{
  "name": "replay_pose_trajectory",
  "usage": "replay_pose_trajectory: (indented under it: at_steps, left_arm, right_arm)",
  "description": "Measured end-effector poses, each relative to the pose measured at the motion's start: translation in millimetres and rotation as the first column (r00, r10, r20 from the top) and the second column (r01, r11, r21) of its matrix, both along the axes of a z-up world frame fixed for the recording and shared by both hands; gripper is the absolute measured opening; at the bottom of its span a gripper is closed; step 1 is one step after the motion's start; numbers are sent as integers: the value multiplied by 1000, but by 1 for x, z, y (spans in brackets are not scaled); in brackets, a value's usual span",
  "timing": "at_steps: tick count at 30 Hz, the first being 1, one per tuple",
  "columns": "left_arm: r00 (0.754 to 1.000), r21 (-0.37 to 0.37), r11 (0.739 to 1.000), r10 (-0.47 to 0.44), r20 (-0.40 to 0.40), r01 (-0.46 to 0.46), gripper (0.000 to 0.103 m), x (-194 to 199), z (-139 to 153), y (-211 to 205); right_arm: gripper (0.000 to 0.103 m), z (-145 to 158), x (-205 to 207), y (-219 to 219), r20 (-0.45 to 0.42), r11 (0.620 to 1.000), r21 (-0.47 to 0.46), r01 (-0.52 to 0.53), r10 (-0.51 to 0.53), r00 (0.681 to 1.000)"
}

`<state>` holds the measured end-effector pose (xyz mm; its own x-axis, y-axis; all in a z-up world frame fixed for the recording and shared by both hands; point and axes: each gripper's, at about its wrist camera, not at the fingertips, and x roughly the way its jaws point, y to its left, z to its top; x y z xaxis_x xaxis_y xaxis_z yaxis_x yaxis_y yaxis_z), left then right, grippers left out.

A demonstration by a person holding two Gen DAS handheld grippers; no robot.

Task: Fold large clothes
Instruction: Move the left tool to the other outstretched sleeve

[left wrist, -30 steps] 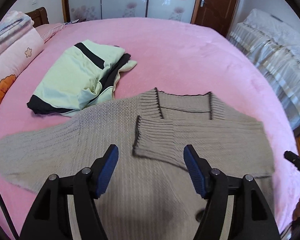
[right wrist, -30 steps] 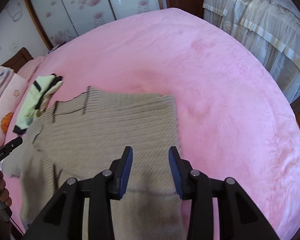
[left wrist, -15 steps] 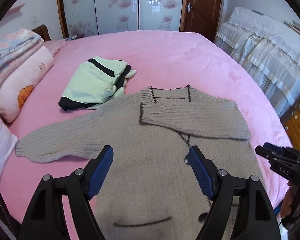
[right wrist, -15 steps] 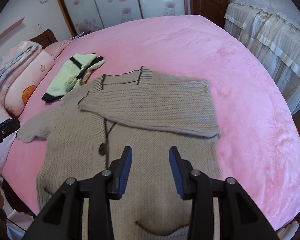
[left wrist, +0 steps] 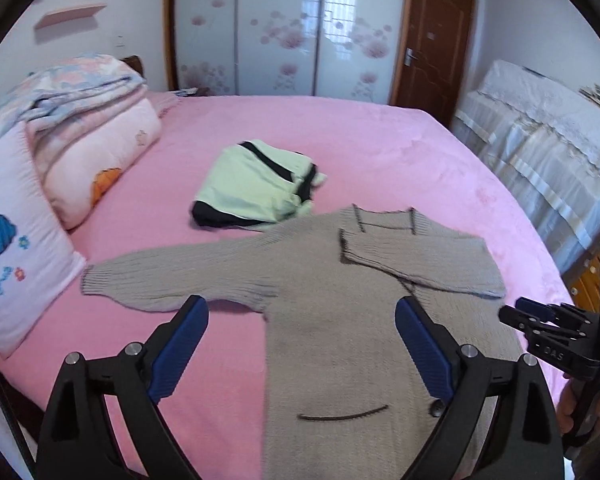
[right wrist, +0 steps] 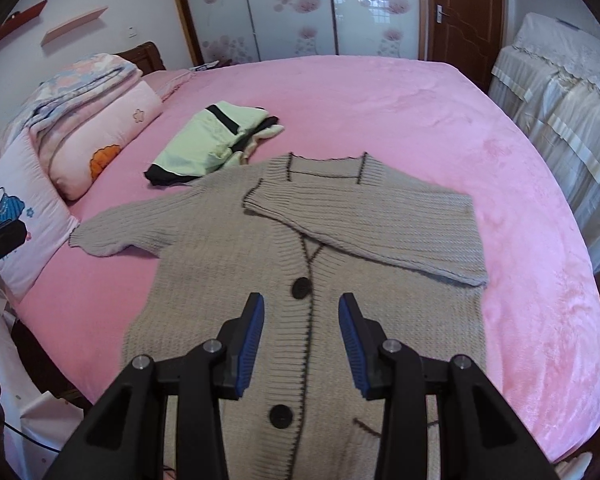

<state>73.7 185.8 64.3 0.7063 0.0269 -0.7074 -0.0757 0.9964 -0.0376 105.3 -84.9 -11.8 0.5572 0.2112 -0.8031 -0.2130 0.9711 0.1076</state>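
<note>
Both grippers have pulled back from the cardigan (right wrist: 320, 264); left gripper (left wrist: 300, 356) has just spread wide, right gripper (right wrist: 302, 344) part-open, both empty. One sleeve (right wrist: 364, 220) is folded across; the other (left wrist: 172, 280) still reaches toward the bed's (right wrist: 420, 120) left edge.

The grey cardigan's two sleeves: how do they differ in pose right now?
The right-hand sleeve is folded across the chest of the grey cardigan, its cuff near the neckline; the left-hand sleeve lies stretched out sideways on the pink bedspread. The folded sleeve rests on the cardigan's body; the outstretched one rests on the bedspread, its cuff pointing toward the pillows. Both are ribbed grey knit with dark-edged cuffs, and neither is gripped.
</note>
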Motion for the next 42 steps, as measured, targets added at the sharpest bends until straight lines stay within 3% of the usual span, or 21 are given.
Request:
replay_pose_trajectory:
  at_steps: [4, 10, 17, 20, 22, 24, 33, 42]
  left_arm:
    - [994, 88, 991, 92, 58, -97, 94, -12, 11, 28]
    - [965, 59, 969, 229, 129, -238, 94, -20, 22, 84]
    - [960, 30, 959, 281, 8, -281, 94, 6, 1, 151]
    - [954, 14, 956, 294, -50, -294, 94, 22, -19, 181]
    - [950, -14, 952, 304, -78, -306, 103, 34, -36, 202]
    - [925, -13, 931, 361, -116, -365, 103, 49, -60, 227]
    - [864, -93, 887, 410, -291, -452, 103, 108, -160, 294]
    - [825, -73, 888, 387, -412, -453, 103, 144, -248, 320]
  right_arm:
    - [39, 9, 1, 25, 15, 999, 2, -45, 45, 999]
    - [40, 24, 8, 68, 46, 993, 7, -117, 116, 992]
    - [40, 45, 28, 123, 107, 982, -11, -189, 189, 976]
    - [40, 48, 41, 147, 134, 978, -19, -208, 209, 969]
    - [43, 44, 50, 161, 144, 977, -21, -211, 211, 967]
    - [49, 33, 61, 174, 148, 977, -14, -214, 214, 966]
    - [49, -48, 109, 217, 47, 977, -5, -214, 214, 976]
    - [49, -111, 151, 242, -43, 982, -23, -188, 187, 981]
